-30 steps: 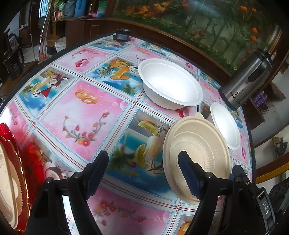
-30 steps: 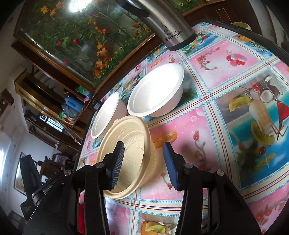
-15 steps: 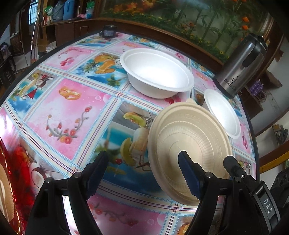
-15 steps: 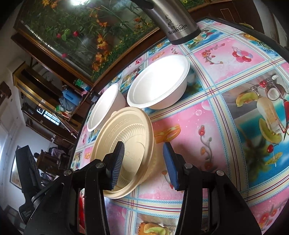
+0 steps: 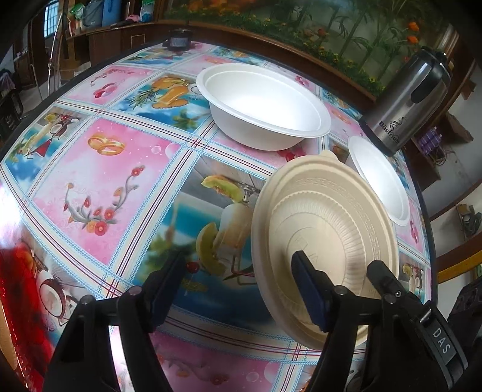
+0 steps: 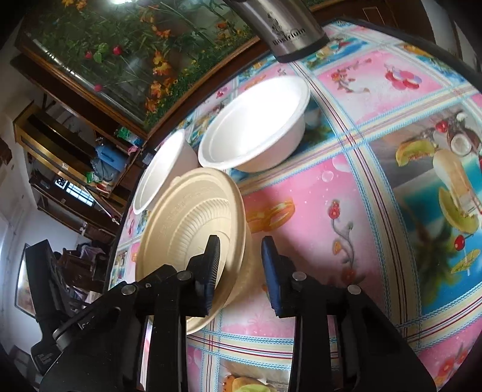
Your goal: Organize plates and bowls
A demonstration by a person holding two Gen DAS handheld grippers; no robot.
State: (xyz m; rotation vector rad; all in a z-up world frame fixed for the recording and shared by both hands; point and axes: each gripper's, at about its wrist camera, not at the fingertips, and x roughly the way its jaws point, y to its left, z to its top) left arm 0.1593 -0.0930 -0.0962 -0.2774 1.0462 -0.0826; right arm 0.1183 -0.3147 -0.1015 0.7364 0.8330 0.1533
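Observation:
A cream ribbed bowl (image 5: 325,217) stands on the patterned table (image 5: 126,169), with two white bowls behind it, a large one (image 5: 265,102) and a smaller one (image 5: 379,178). My left gripper (image 5: 238,262) hovers over the cream bowl's left rim. Its jaws are closing, one finger above the bowl and the other over the cloth, neither pressing. My right gripper (image 6: 240,247) straddles the cream bowl (image 6: 192,217) at its near rim. Its jaws are closing, one pad inside and the other just clear of the outer wall. The white bowls (image 6: 253,120) (image 6: 162,169) lie beyond.
A steel thermos (image 5: 409,99) (image 6: 283,27) stands at the table's far edge beside the smaller white bowl. A red tray (image 5: 15,286) sits blurred at the left edge. A small dark object (image 5: 179,42) rests at the far side. A wooden ledge with flowers runs behind.
My left gripper has dropped closer to the cream bowl, and its right finger now overlaps it. Both grippers' jaws have narrowed, the right one around the bowl's rim.

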